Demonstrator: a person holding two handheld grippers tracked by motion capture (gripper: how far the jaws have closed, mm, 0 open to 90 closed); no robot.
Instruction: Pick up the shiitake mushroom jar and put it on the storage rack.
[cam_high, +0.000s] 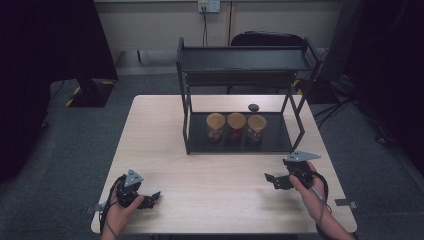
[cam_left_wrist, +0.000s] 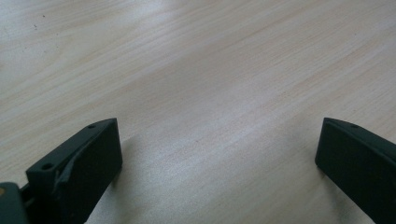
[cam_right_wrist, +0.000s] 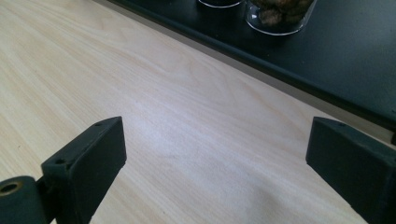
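Note:
Three glass jars with round wooden lids stand in a row on the bottom shelf of a black two-tier rack (cam_high: 240, 145): left jar (cam_high: 215, 125), middle jar (cam_high: 236, 125), right jar (cam_high: 257, 126). The base of one jar (cam_right_wrist: 279, 14) shows at the top of the right gripper view. My left gripper (cam_high: 152, 198) rests near the table's front left edge, open, with bare wood between its jaws (cam_left_wrist: 219, 154). My right gripper (cam_high: 271, 180) hovers at the front right, just before the rack's lower shelf (cam_right_wrist: 327, 60), open and holding nothing.
A small dark round object (cam_high: 253, 107) lies on the light wooden table (cam_high: 160, 135) behind the rack's lower shelf. The rack's top shelf (cam_high: 245, 60) overhangs the jars. A dark chair (cam_high: 265, 39) stands behind the table. Bare tabletop lies between the grippers.

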